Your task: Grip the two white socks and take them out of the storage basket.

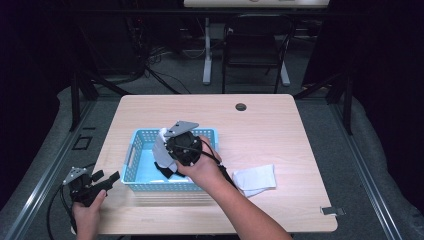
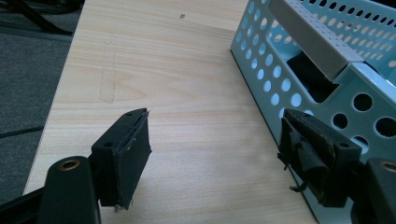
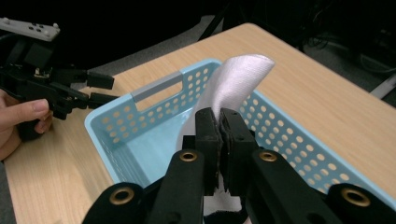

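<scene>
A white sock (image 3: 233, 86) was pinched between the closed jaws of the right tool (image 3: 219, 140), its free end rising above the jaw tips and curling over. In the high view the same sock (image 1: 161, 145) hung beside the right tool (image 1: 172, 167), over the inside of a light blue perforated basket (image 1: 145, 186). Something black lay in the basket below that tool, too hidden to name. Under the jaws in the right gripper view was the basket's pale blue floor, with its hole-patterned walls (image 3: 289, 140) on either side and a grey-edged handle slot on the far wall.

A second white sock (image 1: 256, 179) lay flat on the wooden bench (image 1: 280, 135), just outside the basket, near the forearm behind the right tool.

The left tool (image 1: 106, 181) was held at the bench's near left corner, just beside the basket's end wall and well apart from the right tool. Its jaws stood wide open with nothing between them; one of them (image 2: 317, 158) was close against the basket's wall (image 2: 271, 70), the other over bare wood.
</scene>
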Tool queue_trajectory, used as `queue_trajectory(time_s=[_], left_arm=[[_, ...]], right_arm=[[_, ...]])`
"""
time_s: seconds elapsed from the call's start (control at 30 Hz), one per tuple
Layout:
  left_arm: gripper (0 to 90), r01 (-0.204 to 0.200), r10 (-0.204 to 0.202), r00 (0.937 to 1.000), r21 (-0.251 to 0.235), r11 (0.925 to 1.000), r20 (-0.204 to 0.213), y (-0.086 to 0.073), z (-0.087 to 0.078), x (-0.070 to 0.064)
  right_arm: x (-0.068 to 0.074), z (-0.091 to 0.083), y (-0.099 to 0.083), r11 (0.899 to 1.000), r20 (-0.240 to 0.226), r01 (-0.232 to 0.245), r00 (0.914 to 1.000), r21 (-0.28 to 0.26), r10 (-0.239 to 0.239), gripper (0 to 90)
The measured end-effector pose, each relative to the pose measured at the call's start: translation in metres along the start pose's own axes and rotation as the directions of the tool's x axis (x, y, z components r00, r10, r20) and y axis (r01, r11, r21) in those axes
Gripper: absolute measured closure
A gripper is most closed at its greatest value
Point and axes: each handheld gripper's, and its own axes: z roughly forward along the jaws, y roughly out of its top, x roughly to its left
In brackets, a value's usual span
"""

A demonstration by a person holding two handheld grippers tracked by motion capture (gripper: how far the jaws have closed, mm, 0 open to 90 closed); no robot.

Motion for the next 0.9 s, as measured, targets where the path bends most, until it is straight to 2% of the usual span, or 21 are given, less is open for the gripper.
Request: queue_trajectory(time_s=[0.27,0.6,0.9], left_arm=[[24.8,-0.001,0.001,1.0,0.008,1.0,0.0,0.0,0.0,0.0],[24.8,0.0,0.0,1.0,0.009,1.0,0.0,0.0,0.0,0.0],[24.8,0.001,-0.001,1.0,0.004,1.0,0.002,0.0,0.0,0.0]], right_arm=[[0.007,-0.015,-0.002,0.998,0.013,0.02,0.9997,-0.062,-0.019,86.9],[0.007,-0.031,-0.001,0.994,-0.026,-0.027,0.9994,-0.108,0.024,87.9],[-0.003,-0.054,-0.003,0.981,-0.025,-0.074,0.9972,-0.179,0.07,88.0]])
